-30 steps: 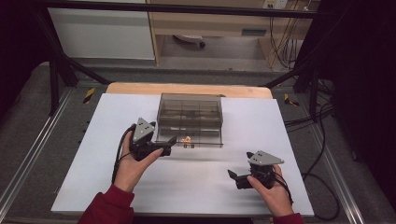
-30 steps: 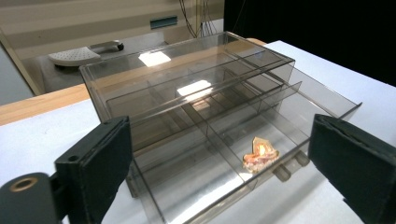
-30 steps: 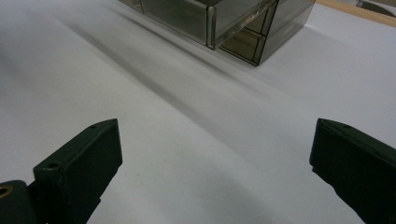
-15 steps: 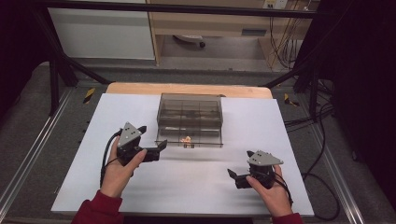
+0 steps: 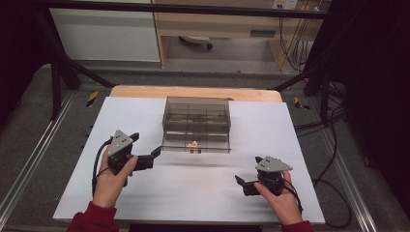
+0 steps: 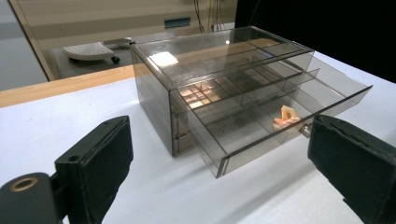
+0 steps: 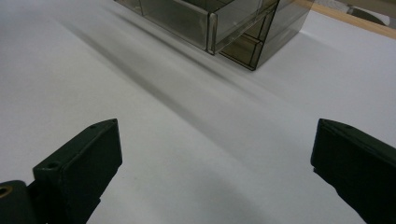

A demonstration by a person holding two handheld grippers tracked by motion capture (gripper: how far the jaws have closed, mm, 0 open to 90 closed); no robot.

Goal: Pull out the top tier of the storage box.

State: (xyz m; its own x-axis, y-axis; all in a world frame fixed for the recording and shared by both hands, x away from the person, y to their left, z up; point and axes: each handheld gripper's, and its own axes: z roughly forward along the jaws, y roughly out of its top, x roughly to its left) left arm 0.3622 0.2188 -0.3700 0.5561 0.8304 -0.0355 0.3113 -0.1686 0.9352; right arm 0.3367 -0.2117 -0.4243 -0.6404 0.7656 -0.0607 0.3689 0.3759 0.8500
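A smoky clear drawer box [image 5: 196, 113] stands at the middle of the white table [image 5: 193, 193]. Its lowest drawer [image 6: 275, 135] is pulled out toward me, and a small orange piece [image 5: 193, 145] [image 6: 286, 116] lies in the drawer's front compartment. My left gripper [image 5: 145, 146] [image 6: 224, 140] is open and empty, just left of the drawer's front corner and pointing at it. Near the table's front right, my right gripper [image 5: 241, 184] [image 7: 215, 140] is open and empty over bare table, with the box [image 7: 224, 23] farther ahead.
A wooden strip [image 5: 193, 92] borders the table's far edge. Black frame bars and cables [image 5: 333, 145] run along the right side and the back. A white footed object [image 6: 91, 50] lies on the floor behind the table.
My left gripper has drawn back leftward from the drawer front, still open. The drawer, the orange piece and the right gripper have not moved.
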